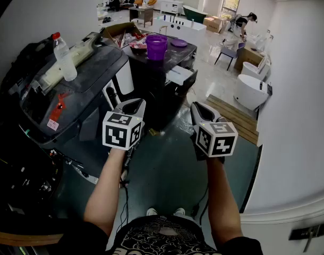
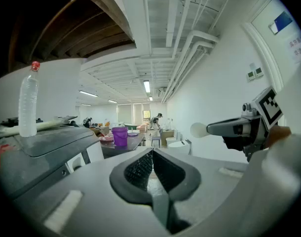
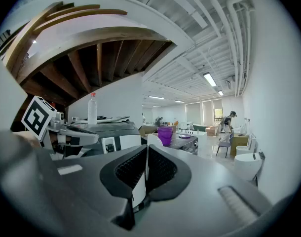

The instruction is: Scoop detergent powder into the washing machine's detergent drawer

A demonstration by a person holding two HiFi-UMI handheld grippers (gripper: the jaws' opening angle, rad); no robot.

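Scooping looked unstarted: left gripper and right gripper hung pinched closed, empty, right of the washer.

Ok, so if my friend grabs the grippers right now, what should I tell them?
Left gripper: shut, empty, held in the air.
Right gripper: shut, empty, level with it, not touching anything.
Things: the washer is ahead on the left, with a bottle standing on its lid. A purple tub stands on the dark unit behind it. I can't pick out a scoop, any powder, or the drawer.
Done: nothing that shows.
Left: find the scoop and powder, open the drawer, scoop, tip it in.
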